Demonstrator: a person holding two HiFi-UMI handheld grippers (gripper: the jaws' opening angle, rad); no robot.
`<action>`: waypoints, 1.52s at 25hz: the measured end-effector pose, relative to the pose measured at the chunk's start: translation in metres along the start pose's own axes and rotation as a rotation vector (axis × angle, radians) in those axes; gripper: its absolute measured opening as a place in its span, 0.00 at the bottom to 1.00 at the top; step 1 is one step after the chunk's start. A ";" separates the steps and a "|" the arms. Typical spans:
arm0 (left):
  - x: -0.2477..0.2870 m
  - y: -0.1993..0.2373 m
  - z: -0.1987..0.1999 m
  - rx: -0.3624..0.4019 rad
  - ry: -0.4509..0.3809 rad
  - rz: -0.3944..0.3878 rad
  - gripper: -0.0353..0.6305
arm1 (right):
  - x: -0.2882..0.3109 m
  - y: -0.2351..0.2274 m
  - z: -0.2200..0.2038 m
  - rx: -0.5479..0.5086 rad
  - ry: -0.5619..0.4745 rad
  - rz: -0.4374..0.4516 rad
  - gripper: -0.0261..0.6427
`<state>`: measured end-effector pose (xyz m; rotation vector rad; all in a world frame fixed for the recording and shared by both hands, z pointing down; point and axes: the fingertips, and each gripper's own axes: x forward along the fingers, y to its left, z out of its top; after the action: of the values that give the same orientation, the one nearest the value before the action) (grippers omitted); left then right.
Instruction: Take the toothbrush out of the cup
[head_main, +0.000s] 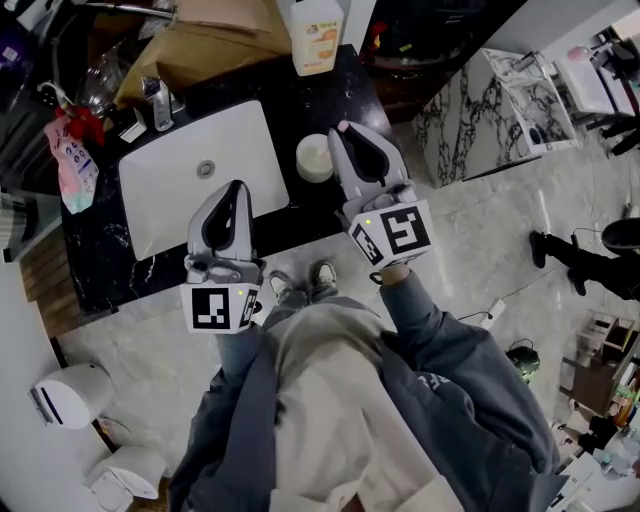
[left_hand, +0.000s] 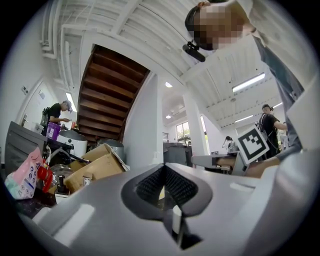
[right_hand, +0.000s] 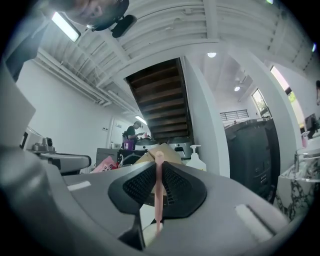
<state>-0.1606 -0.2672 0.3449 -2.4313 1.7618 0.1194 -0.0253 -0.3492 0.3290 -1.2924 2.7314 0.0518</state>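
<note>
In the head view a white cup (head_main: 312, 158) stands on the black counter (head_main: 330, 92) just right of the sink. My right gripper (head_main: 345, 129) hovers over the cup's right side, shut on a thin pink toothbrush (head_main: 343, 126), of which only the end shows there. In the right gripper view the toothbrush (right_hand: 158, 192) stands upright between the ribbed pads, and its end rises above the right gripper (right_hand: 158, 159). My left gripper (head_main: 238, 187) hangs over the sink's front edge. The left gripper view shows the left gripper (left_hand: 164, 167) with its jaws together and nothing between them.
A white sink basin (head_main: 200, 178) with a chrome faucet (head_main: 160, 103) fills the counter's left. Behind it lie a cardboard box (head_main: 205, 45), a pump bottle (head_main: 316, 35) and a pink pouch (head_main: 75, 160). A marble-patterned cabinet (head_main: 480, 110) stands right. A person (left_hand: 56, 116) works far off.
</note>
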 end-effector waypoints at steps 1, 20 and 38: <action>-0.001 0.001 0.000 -0.003 -0.001 0.004 0.14 | -0.002 0.002 0.000 -0.005 -0.001 -0.003 0.10; -0.018 0.021 0.003 -0.039 -0.010 0.080 0.14 | -0.018 0.032 0.001 -0.119 -0.005 0.006 0.10; -0.020 0.022 0.006 -0.037 -0.020 0.071 0.14 | -0.020 0.037 0.001 -0.117 -0.012 0.014 0.10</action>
<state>-0.1877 -0.2543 0.3400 -2.3841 1.8543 0.1846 -0.0410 -0.3107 0.3302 -1.2966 2.7644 0.2231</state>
